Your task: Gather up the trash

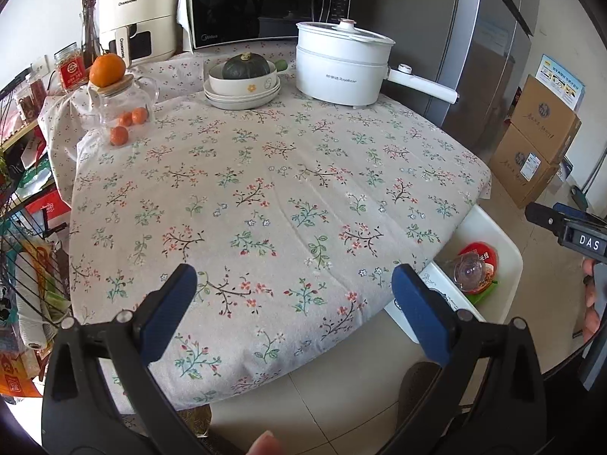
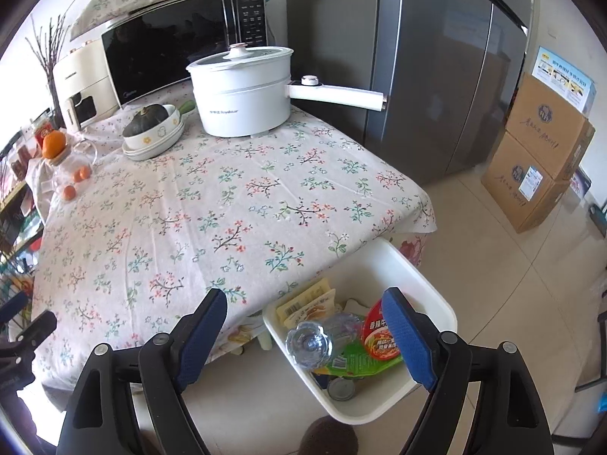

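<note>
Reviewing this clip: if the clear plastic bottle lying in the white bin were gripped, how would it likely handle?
The plastic bottle looks empty and thin-walled, so probably light and apt to crumple under the pads. It lies on its side atop wrappers in the white bin, so a nudge might roll it. Its smooth clear surface could slip.

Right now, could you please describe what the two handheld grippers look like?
Both match: the left gripper and right gripper have black plastic frames with silver pivot screws and two flat fingers faced with textured blue pads. From the left view, the right gripper's body carries a black label with white letters "DAS".
</note>
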